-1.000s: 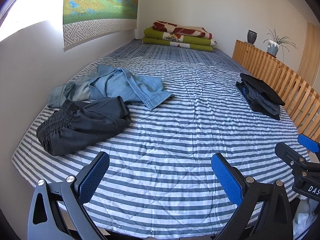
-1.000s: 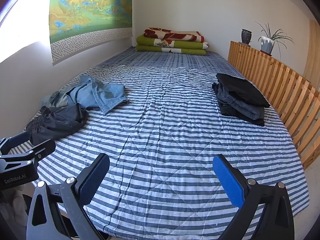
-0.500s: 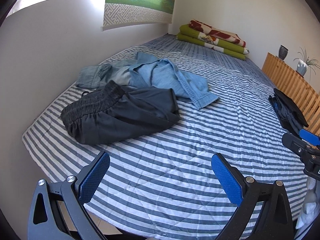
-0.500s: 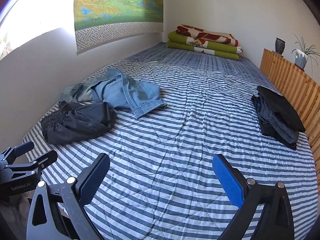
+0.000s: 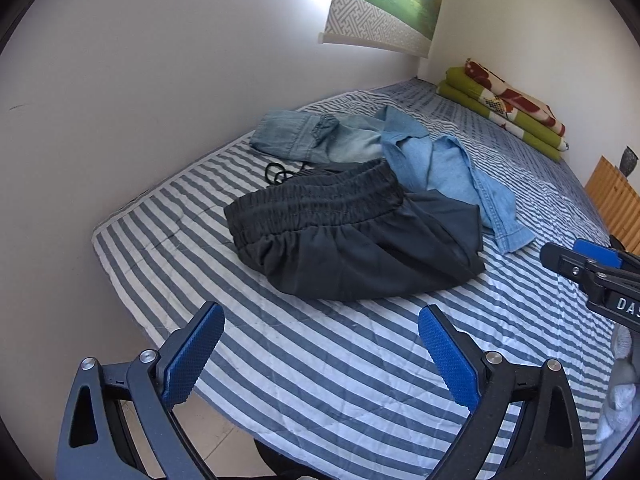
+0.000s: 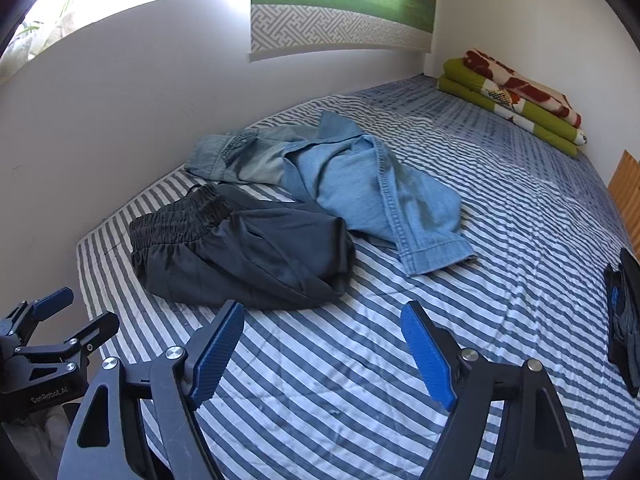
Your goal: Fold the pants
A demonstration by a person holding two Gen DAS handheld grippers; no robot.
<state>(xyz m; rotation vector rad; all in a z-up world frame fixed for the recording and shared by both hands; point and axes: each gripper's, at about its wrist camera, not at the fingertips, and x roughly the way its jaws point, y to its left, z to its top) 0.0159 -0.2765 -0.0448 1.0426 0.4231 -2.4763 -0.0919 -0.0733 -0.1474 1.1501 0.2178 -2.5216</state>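
Dark grey pants [image 5: 352,240] [image 6: 240,252] with an elastic waistband lie crumpled near the bed's left corner. Light blue jeans [image 5: 448,168] [image 6: 360,184] lie rumpled just behind them, one leg draped toward the right. My left gripper [image 5: 320,344] hovers open over the striped sheet in front of the grey pants, nothing between its fingers. My right gripper [image 6: 322,344] is open too, just in front of the grey pants' lower edge. Each gripper shows in the other's view: the right gripper [image 5: 592,272] at the right edge, the left gripper [image 6: 48,340] at the lower left.
The bed [image 6: 520,216] has a blue-and-white striped quilt and sits against a white wall on the left. Folded green and red blankets [image 6: 516,96] lie at the far end. A stack of folded dark clothes [image 6: 624,316] sits at the right. A wooden slatted rail [image 5: 616,200] borders the right side.
Both grippers have swung left and moved closer to the grey pants and jeans, which now fill the middle of both views. Both stay open.
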